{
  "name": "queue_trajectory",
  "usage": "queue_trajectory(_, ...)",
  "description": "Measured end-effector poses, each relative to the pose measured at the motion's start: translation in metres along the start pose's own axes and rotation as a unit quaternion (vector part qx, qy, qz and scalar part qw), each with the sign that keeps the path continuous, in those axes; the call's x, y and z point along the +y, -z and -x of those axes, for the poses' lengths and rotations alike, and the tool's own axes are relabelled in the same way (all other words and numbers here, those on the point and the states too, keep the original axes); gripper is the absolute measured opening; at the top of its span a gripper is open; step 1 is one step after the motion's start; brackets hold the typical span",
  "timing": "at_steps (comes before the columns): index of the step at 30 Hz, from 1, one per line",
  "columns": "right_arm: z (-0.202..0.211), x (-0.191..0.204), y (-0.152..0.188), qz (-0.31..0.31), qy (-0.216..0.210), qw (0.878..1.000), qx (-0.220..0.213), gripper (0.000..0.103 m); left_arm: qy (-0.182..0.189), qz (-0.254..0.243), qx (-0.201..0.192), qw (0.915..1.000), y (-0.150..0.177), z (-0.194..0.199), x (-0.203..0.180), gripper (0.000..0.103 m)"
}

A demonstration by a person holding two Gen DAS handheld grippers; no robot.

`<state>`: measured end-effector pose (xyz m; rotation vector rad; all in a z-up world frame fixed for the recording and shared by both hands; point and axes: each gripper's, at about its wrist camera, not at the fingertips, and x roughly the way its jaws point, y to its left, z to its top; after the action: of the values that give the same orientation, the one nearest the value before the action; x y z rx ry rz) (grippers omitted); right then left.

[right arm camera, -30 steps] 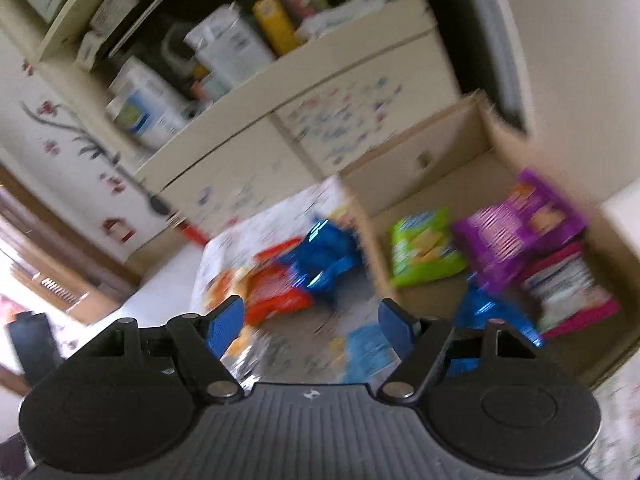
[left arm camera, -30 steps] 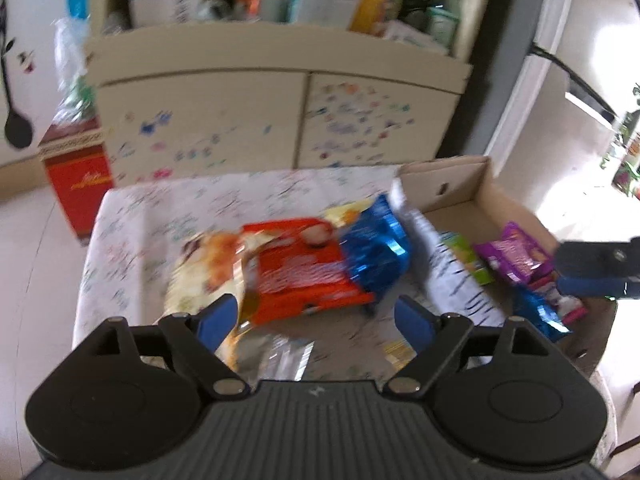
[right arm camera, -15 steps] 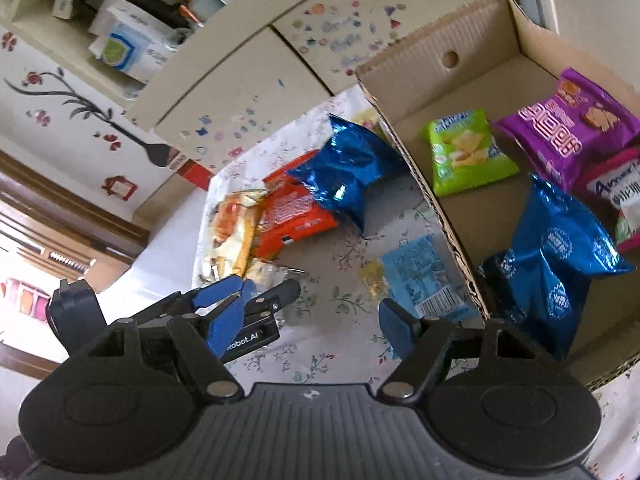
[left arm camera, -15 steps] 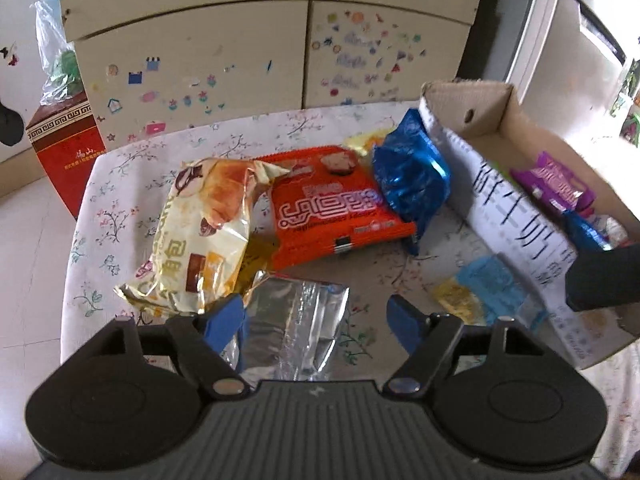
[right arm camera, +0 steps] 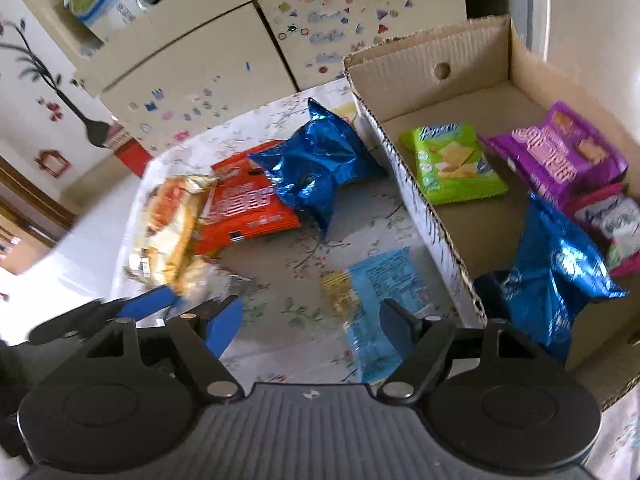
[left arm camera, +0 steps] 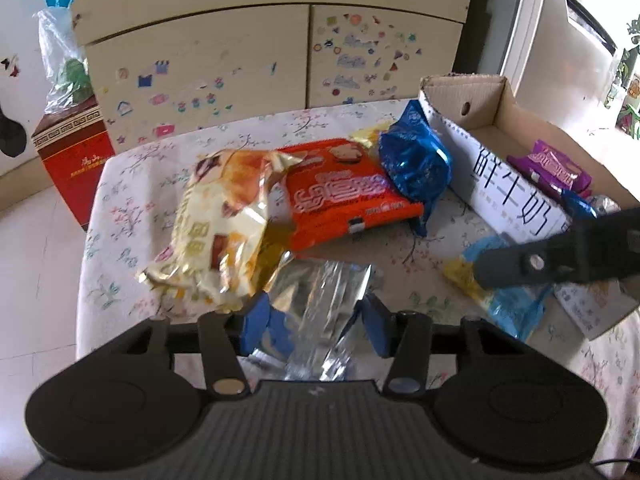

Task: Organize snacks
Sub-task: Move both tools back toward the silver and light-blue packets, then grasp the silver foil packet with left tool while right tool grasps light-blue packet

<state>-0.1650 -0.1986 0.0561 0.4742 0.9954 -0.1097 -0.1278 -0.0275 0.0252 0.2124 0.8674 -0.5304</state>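
Flowery cloth covers the small desk (left arm camera: 120, 184), and the snacks lie on it. Ahead and to the right of the right jaws sits a big brown cardboard box (right arm camera: 472, 80). Inside it are a shiny blue foil bag (right arm camera: 556, 276), a purple snack pack (right arm camera: 560, 156), a lime green cracker pack (right arm camera: 452, 164) and a pink and white pack (right arm camera: 612, 224).

Ahead of the left jaws lie a yellow bread bag (left arm camera: 216, 224), a flat orange-red snack pack (left arm camera: 344, 196) and another crinkly blue foil bag (left arm camera: 416, 164) that touches the box wall.

The left gripper (left arm camera: 316, 322) has its jaws partly open, one on each side of a silver foil wrapper (left arm camera: 320, 304). I cannot tell if they squeeze it.

The right gripper (right arm camera: 312, 330) has its jaws wide open and holds nothing. A light blue flat packet (right arm camera: 380, 292) lies on the desk between them, more toward the right one.
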Motion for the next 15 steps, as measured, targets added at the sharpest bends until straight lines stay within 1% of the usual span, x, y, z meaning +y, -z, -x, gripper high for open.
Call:
queue_trajectory(5, -0.017, 0.003, 0.000, -0.002, 0.047, 0.999, 0.005, 0.082, 0.001, 0.010, 0.006, 0.9999, 0.011, 0.004, 0.010, 0.050)
queue_trajectory(8, -0.026, 0.008, 0.002, 0.006, 0.056, 0.998, 0.010, 0.087, 0.006, 0.022, 0.008, 0.9997, 0.014, 0.006, 0.018, 0.051)
queue_trajectory(9, -0.028, 0.010, 0.003, 0.012, 0.052, 0.999, 0.013, 0.087, 0.006, 0.021, 0.008, 0.9997, 0.014, 0.007, 0.018, 0.051)
queue_trajectory(13, -0.029, 0.008, 0.003, -0.011, -0.008, 0.999, 0.042, 0.087, 0.005, 0.011, 0.007, 0.9999, 0.015, 0.011, 0.019, 0.051)
queue_trajectory(14, -0.026, 0.004, 0.001, -0.025, -0.036, 0.998, 0.047, 0.087, 0.006, 0.013, 0.006, 0.9999, 0.015, 0.013, 0.020, 0.051)
queue_trajectory(15, -0.024, 0.001, -0.001, -0.039, -0.054, 0.997, 0.047, 0.087, 0.007, 0.016, 0.005, 0.9998, 0.014, 0.014, 0.021, 0.051)
